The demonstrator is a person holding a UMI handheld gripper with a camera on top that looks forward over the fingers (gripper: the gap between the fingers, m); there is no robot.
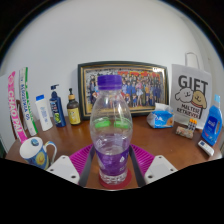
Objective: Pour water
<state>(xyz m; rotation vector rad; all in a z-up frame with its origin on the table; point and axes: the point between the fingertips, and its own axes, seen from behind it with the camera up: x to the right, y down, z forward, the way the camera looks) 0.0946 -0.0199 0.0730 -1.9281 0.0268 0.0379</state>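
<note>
Wooden tabletop runs back to a pale wall, cluttered along its far side. At far left stand tall tubes, then small bottles, with a framed photo leaning in the middle and a white gift bag and a blue bottle at right. Nearest, a clear water bottle with a purple cap stands upright between the gripper fingers. Its pink pads look close against the bottle's lower sides, but I cannot tell if they press. Mostly full, it should be fairly heavy, thin-walled and squashy, a little slick; a firm hold at mid-body seems best.
</note>
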